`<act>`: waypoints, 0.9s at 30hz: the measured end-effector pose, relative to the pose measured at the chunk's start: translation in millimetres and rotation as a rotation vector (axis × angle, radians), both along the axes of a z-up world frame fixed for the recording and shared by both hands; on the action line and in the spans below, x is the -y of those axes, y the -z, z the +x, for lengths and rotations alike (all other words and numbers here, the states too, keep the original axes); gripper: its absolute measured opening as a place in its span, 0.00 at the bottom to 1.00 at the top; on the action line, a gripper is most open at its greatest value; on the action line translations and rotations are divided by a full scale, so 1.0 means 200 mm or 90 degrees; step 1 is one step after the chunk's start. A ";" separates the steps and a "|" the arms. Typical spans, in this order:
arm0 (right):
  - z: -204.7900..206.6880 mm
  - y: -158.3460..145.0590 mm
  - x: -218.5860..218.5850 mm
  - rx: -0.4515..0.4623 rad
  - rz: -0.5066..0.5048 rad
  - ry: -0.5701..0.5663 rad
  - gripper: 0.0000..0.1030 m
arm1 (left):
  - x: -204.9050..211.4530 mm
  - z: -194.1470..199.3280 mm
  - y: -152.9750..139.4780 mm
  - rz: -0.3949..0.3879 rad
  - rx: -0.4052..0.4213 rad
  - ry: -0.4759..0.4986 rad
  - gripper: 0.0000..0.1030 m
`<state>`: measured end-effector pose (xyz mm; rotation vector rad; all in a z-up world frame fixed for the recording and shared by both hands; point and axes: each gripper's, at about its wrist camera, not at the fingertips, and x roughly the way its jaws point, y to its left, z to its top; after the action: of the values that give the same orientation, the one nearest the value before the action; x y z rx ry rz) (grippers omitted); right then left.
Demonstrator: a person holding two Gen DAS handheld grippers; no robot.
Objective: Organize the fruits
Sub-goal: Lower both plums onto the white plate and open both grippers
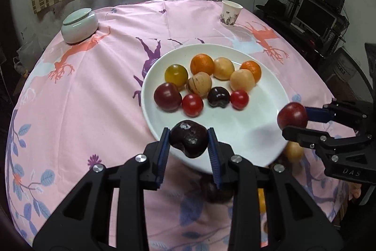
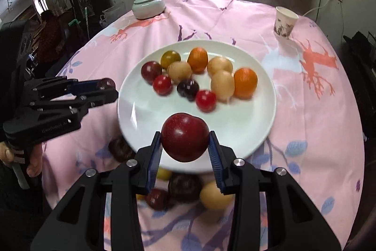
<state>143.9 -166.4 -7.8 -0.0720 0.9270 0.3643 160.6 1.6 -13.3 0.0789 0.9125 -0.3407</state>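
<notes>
A white plate (image 1: 246, 133) on the pink tablecloth holds several fruits: oranges, tan fruits, red tomatoes and dark plums. My left gripper (image 1: 189, 141) is shut on a dark purple plum (image 1: 189, 139) above the plate's near rim. My right gripper (image 2: 185, 144) is shut on a red plum (image 2: 185, 137) above the plate's (image 2: 145, 109) near edge; it shows in the left wrist view (image 1: 293, 122) at the plate's right rim. The left gripper shows in the right wrist view (image 2: 105, 88) left of the plate. Several loose fruits (image 2: 215, 195) lie on the cloth below the grippers.
A pale green lidded jar (image 1: 79, 26) stands at the far left of the table. A paper cup (image 1: 230, 13) stands at the far right. A loose tan fruit (image 1: 293, 151) lies by the plate's right rim. Shelves with a monitor (image 1: 315, 15) stand right of the table.
</notes>
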 end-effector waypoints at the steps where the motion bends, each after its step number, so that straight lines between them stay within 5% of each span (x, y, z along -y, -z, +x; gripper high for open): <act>1: 0.06 0.00 -0.03 0.006 -0.011 0.000 0.39 | 0.01 0.05 0.02 0.004 -0.005 -0.008 0.31; 8: 0.38 0.11 -0.17 0.007 -0.105 0.002 0.38 | 0.01 0.20 0.10 -0.003 -0.032 -0.017 0.31; 17: 0.50 0.11 -0.17 0.015 -0.101 0.017 0.41 | 0.00 0.23 0.11 -0.009 -0.025 -0.017 0.33; 18: 0.50 0.09 -0.16 0.023 -0.102 0.023 0.42 | 0.00 0.23 0.10 -0.013 -0.021 -0.016 0.34; 20: 0.47 0.05 -0.14 0.039 -0.097 0.029 0.46 | 0.00 0.21 0.06 -0.025 -0.006 -0.017 0.57; 21: 0.46 0.01 -0.13 0.053 -0.100 0.036 0.60 | -0.01 0.20 0.04 -0.029 0.005 -0.018 0.59; 27: 0.23 -0.17 -0.05 0.110 -0.090 0.042 0.62 | -0.07 0.04 -0.10 -0.062 0.047 -0.021 0.62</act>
<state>189.3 -156.6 25.6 -0.1989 0.7805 0.2265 167.9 15.2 7.0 -0.0139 0.8216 -0.3486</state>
